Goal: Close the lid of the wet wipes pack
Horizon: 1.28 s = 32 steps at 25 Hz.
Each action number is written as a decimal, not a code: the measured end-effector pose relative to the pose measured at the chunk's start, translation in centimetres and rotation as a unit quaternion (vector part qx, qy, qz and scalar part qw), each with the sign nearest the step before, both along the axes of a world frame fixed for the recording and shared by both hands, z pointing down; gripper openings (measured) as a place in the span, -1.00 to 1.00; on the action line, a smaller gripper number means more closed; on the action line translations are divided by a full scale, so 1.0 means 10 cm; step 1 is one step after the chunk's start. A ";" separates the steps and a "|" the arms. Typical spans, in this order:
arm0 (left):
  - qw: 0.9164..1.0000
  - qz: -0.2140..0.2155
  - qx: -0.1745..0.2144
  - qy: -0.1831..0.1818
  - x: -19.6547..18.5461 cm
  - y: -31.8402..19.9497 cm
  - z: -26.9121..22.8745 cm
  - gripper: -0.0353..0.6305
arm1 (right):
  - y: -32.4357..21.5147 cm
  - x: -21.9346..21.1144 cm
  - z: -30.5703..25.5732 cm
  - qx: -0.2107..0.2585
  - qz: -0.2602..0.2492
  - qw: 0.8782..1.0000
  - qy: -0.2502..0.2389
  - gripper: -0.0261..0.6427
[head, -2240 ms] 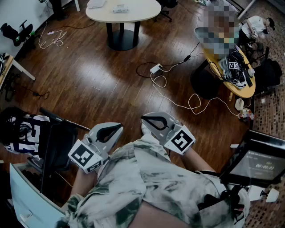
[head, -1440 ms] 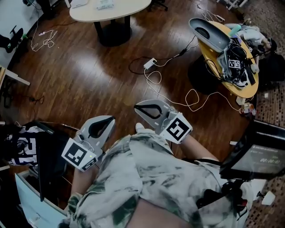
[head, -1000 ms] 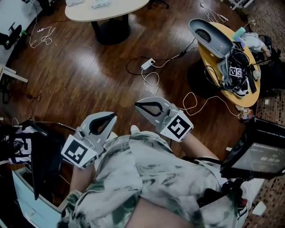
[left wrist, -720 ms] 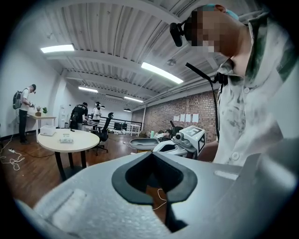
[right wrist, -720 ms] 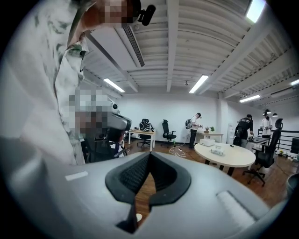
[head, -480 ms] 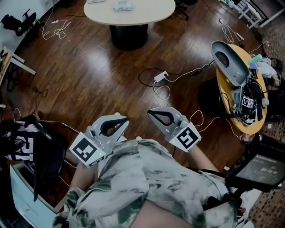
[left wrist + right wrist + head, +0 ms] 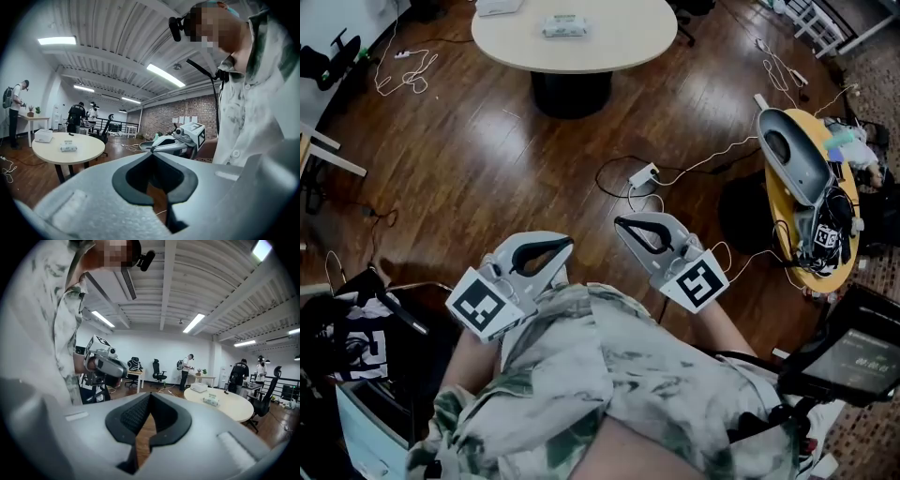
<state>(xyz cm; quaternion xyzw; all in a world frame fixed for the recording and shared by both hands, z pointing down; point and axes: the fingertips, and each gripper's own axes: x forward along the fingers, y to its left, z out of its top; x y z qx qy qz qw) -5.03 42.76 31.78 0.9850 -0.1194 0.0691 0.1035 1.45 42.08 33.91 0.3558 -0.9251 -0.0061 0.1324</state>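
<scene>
We held the grey plastic left gripper [image 7: 568, 243] and the grey plastic right gripper [image 7: 620, 221] low in front of our patterned shirt [image 7: 609, 375], above the dark wooden floor [image 7: 487, 159], tips pointing ahead and a little towards each other. In the left gripper view its jaws were clenched, tips pressed together with nothing between them; only floor showed through the dark opening behind the tips. The right gripper view showed the same on that side: jaws clenched and empty.

The small pale wet wipes pack [image 7: 563, 25] lay flat on the round cream-topped table [image 7: 600, 52], well apart from both grippers. It was too small for us to tell how its lid stood. A white flat box [image 7: 499, 7] lay near it on the same table. In the left gripper view the pack [image 7: 68, 148] sat near the table's middle, and the right gripper [image 7: 171, 144] showed just beyond the left gripper's tips.

A white power strip [image 7: 644, 174] with looping cables lay on the floor ahead of the right gripper. To the right stood a yellow-topped side table [image 7: 787, 220] cluttered with gear. Several people [image 7: 188, 366] stood at the far side of the room.
</scene>
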 end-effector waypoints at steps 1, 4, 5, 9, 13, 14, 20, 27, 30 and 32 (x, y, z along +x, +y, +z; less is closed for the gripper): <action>1.000 0.004 0.001 -0.001 -0.07 -0.13 0.01 -0.89 | -0.12 -0.07 0.00 -0.001 0.003 1.000 -0.001 -0.90; 1.000 0.010 0.001 -0.017 -0.25 -0.48 0.11 -0.89 | -0.46 -0.21 -0.01 0.001 0.012 1.000 -0.005 -0.90; 1.000 0.010 0.001 -0.021 -0.30 -0.59 0.13 -0.89 | -0.54 -0.23 -0.01 0.003 0.015 1.000 -0.006 -0.90; 1.000 0.011 0.002 -0.017 -0.37 -0.91 0.15 -0.89 | -0.77 -0.27 -0.01 -0.001 0.020 1.000 -0.014 -0.90; 1.000 0.004 -0.007 -0.015 -0.28 -1.22 0.20 -0.89 | -1.08 -0.16 0.07 -0.014 0.023 1.000 -0.015 -0.90; 1.000 0.002 -0.009 -0.015 -0.24 -1.30 0.20 -0.89 | -1.18 -0.13 0.08 -0.015 0.021 1.000 -0.015 -0.90; 1.000 -0.022 -0.004 -0.014 0.11 -1.98 0.00 -0.89 | -1.88 0.10 0.00 -0.006 -0.023 1.000 -0.016 -0.90; 0.999 -0.046 0.006 -0.001 0.42 -2.53 -0.09 -0.89 | -2.43 0.34 -0.01 0.005 -0.051 0.999 -0.016 -0.90; 0.999 -0.049 0.000 0.001 0.43 -2.70 -0.06 -0.89 | -2.63 0.35 0.08 -0.001 -0.049 0.999 -0.015 -0.90; 0.999 -0.050 -0.002 0.001 0.37 -2.86 -0.02 -0.89 | -2.79 0.33 0.13 -0.007 -0.044 0.999 -0.013 -0.90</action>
